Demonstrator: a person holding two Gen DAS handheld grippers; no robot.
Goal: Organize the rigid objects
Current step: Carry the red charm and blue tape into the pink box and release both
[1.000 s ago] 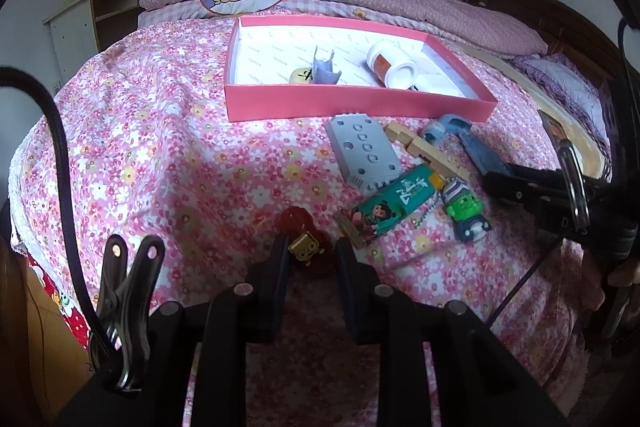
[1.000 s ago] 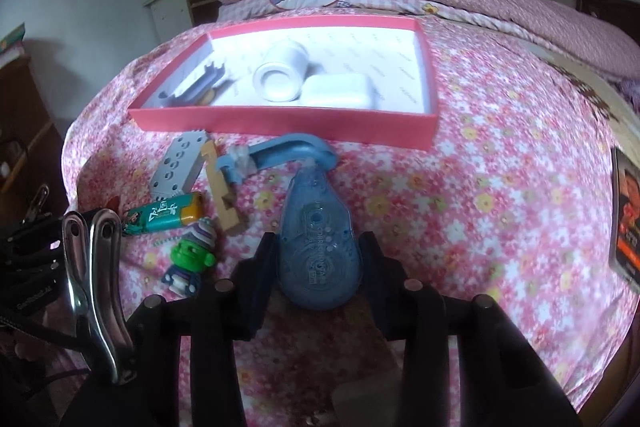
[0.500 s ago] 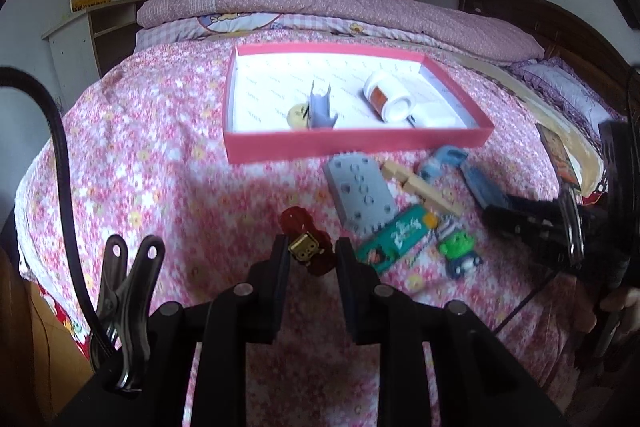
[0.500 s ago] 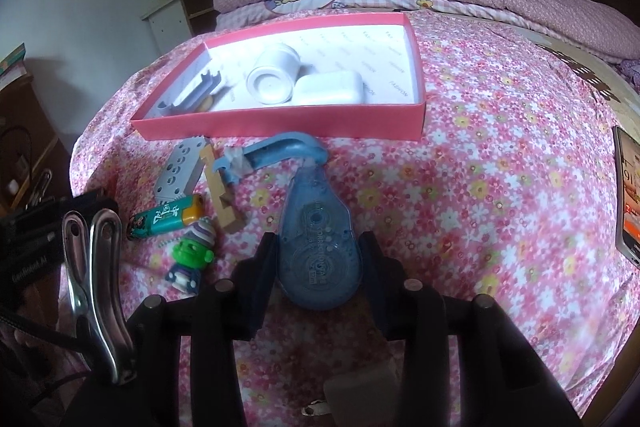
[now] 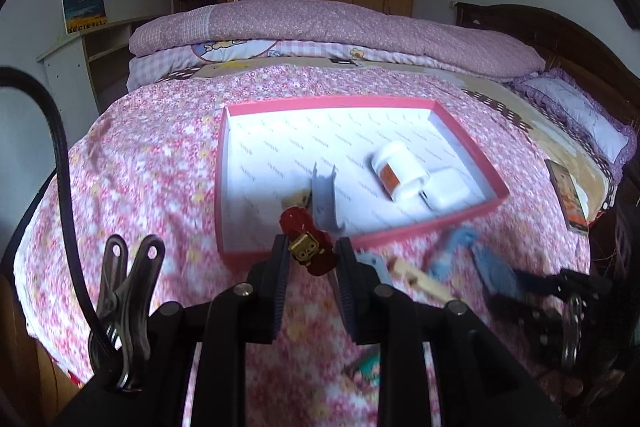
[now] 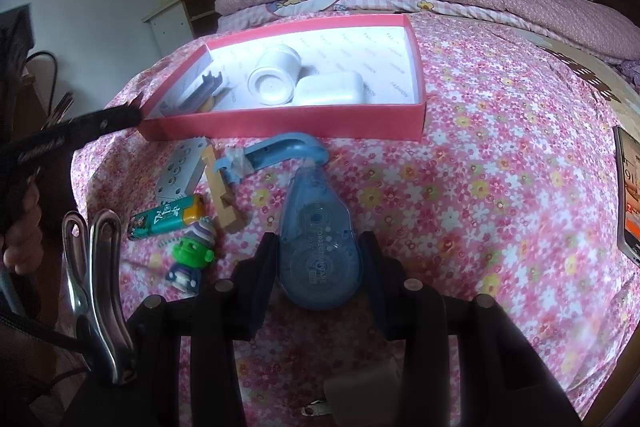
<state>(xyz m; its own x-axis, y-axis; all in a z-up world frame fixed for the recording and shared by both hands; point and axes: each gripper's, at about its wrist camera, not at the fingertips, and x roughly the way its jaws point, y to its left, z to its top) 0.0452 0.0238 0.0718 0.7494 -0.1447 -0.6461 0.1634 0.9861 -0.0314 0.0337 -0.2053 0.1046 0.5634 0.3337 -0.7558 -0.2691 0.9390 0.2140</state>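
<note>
You've got a toy in one gripper and the tape in the other

Your left gripper [image 5: 310, 253] is clamped on the little red toy [image 5: 307, 247], holding it up right at the near wall of the pink box [image 5: 424, 229]. Your right gripper [image 6: 318, 269] is pinching the blue correction tape [image 6: 318, 239] down on the flowery bedspread [image 6: 480, 167], just short of the box; the white bottle [image 6: 274, 81] and white case [image 6: 330, 89] sit inside it.

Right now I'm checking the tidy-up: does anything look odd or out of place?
Nothing damaged or spilled. The white bottle lies on its side in the pink box, and several items, like the green figure, remain loose on the bedspread.
</note>
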